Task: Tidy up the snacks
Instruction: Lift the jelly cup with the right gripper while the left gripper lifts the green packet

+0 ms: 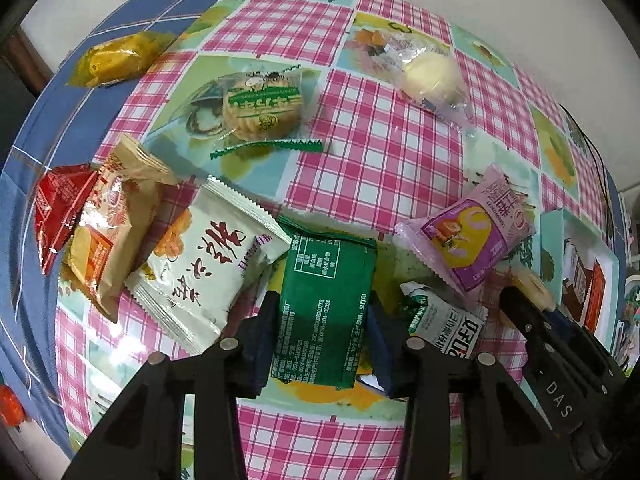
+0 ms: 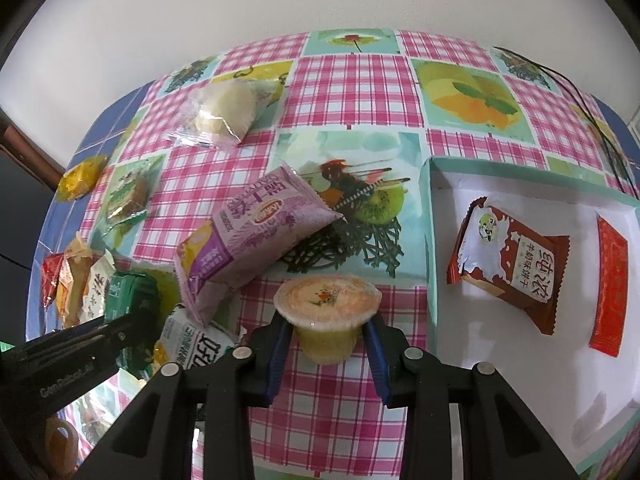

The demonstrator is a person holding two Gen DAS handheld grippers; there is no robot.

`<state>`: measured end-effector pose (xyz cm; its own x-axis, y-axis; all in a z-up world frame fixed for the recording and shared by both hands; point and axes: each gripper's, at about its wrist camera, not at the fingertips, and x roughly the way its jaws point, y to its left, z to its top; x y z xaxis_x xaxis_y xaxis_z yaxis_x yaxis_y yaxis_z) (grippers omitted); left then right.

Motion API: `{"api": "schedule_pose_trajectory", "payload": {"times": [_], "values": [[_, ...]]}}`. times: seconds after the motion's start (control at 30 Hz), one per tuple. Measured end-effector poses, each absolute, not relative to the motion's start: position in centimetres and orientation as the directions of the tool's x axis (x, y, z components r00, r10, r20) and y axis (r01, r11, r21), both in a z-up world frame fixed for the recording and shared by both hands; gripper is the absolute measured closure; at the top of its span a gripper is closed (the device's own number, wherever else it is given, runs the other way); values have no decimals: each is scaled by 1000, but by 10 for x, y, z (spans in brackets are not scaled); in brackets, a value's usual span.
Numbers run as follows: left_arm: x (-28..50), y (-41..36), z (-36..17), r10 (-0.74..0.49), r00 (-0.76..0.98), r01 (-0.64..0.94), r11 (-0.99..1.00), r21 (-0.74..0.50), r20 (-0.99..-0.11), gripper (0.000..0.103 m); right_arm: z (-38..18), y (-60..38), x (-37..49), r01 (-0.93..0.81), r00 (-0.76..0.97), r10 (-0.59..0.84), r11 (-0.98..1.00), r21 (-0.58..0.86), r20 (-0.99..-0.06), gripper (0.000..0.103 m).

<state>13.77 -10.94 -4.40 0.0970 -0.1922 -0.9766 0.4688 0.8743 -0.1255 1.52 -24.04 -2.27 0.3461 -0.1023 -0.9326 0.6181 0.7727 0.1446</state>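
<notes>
Left gripper [image 1: 324,320] points steeply down at the desk [image 1: 360,152], jaws pinched on the green packet [image 1: 326,300], which lies flat between the pads; a side pinch suits a thin flat pack. Left of it sits a fanned, overlapping pile: red packet [image 1: 56,216], tan packet [image 1: 112,220], white packet [image 1: 204,264], probably just dumped there unsorted. Ahead of this gripper are a clear-wrapped cookie [image 1: 260,108] and, farther right, a pale bun [image 1: 432,76]; a yellow packet [image 1: 116,60] lies far ahead-left near the desk edge. Just right of the gripper a white-green packet [image 1: 444,324] sits partly under the purple packet [image 1: 476,236].

Right gripper [image 2: 326,332] is clamped on the jelly cup [image 2: 326,320], pads on its walls below the rim, so the cup stays upright. The box [image 2: 430,240] lies just right of it, near wall alongside, already holding a brown packet [image 2: 508,268] and a red bar [image 2: 610,288]; likely the collection spot, cup probably next in.
</notes>
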Motion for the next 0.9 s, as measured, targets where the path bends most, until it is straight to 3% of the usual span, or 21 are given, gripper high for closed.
{"api": "schedule_pose_trajectory", "payload": {"times": [0.6, 0.9], "values": [[100, -90, 30, -250, 211, 478, 870, -123, -945, 60, 16, -230, -6, 603, 397, -134, 784, 148, -908, 66], [77, -117, 46, -275, 233, 522, 845, -119, -933, 60, 32, -244, -27, 626, 409, -152, 764, 156, -900, 66]]}}
